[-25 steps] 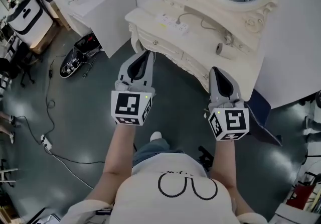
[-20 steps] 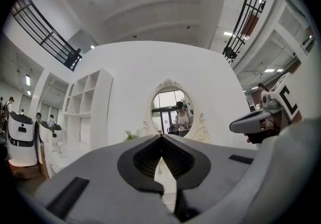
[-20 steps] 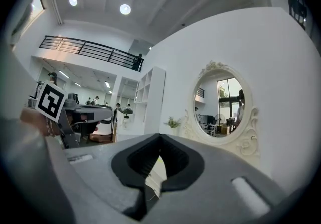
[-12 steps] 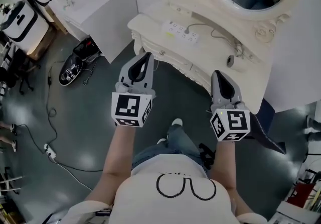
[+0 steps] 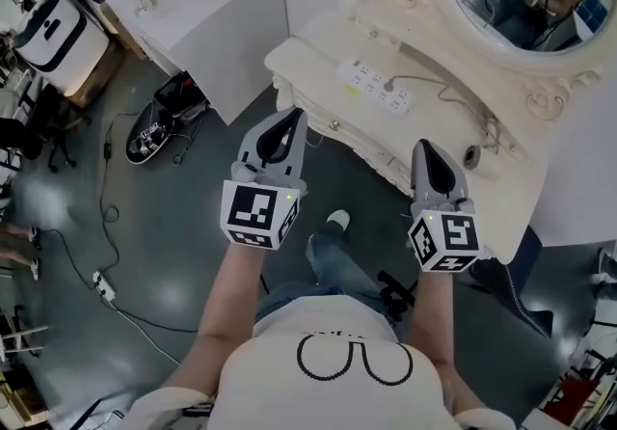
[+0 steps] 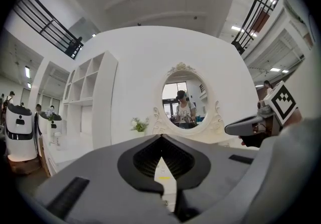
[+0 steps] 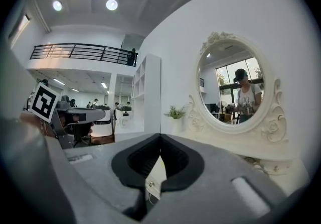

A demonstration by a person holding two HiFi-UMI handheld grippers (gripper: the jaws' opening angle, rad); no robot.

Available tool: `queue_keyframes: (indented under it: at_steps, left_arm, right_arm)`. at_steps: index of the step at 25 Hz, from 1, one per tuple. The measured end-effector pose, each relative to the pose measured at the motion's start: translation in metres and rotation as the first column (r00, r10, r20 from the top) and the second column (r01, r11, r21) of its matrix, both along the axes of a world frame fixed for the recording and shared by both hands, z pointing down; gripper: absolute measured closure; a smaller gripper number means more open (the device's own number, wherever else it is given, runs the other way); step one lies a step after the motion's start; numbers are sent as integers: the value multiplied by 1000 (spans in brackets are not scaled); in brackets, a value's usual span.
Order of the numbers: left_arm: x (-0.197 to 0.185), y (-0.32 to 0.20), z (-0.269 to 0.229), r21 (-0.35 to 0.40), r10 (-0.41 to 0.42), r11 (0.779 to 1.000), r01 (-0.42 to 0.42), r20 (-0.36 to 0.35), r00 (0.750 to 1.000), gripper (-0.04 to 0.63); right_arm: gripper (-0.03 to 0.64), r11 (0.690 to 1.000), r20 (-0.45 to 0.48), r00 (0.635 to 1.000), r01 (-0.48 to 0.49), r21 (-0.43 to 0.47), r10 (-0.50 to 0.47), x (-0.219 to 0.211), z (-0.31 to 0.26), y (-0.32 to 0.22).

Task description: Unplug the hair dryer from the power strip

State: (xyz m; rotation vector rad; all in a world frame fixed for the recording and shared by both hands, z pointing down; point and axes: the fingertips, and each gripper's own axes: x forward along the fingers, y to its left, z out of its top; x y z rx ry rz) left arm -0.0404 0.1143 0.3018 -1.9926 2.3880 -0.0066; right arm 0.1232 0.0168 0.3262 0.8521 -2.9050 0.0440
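Left gripper (image 5: 292, 115), right gripper (image 5: 425, 145) closed, empty; hair dryer (image 5: 470, 156) barely discernible.

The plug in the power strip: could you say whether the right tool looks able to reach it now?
Probably yes: the plug sits exposed atop the power strip, with only bare vanity top between it and the right tool, though that shut tool must open first.
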Motion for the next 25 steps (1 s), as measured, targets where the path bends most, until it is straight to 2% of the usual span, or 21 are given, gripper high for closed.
queue_keyframes:
  at_steps: [3,6,10,14,16,18,20,22,25]
  left_arm:
    - [-29,-32,4,-16,9,1000,-9,-5,1000,597]
    - [-47,-74,6,-21,68,997,-69,-11,998,597]
    - [-70,-131,13,-24,140,990,-141,-60,988,597]
    - [-78,-183,30,-89,212,972,-218,-74,974,590]
    - [-79,-204,39,-116,245,960,-255,-91,965,553]
    - [-77,-219,49,-142,280,945,-294,-112,953,451]
    - [-71,-230,61,-177,325,922,-344,-125,937,379]
    - [-65,-239,71,-213,366,898,-385,-124,922,331]
    - [-60,-251,86,-249,410,868,-429,-128,903,319]
  right_arm:
    - [615,1000,-6,1000,19,-7,-19,-31,6,-27]
    - [615,999,20,1000,21,-35,-20,-52,12,-59]
    - [615,998,19,1000,15,-53,-14,-75,22,-101]
    - [614,995,18,1000,-16,-97,18,-85,35,-143]
    - [614,993,10,1000,-26,-115,27,-88,42,-157]
    - [614,992,-7,1000,-29,-126,28,-90,49,-165]
    - [614,991,-22,1000,-25,-135,22,-90,53,-168]
    - [614,989,-28,1000,-10,-149,6,-91,58,-168]
    - [614,982,-40,999,18,-187,-26,-95,68,-166]
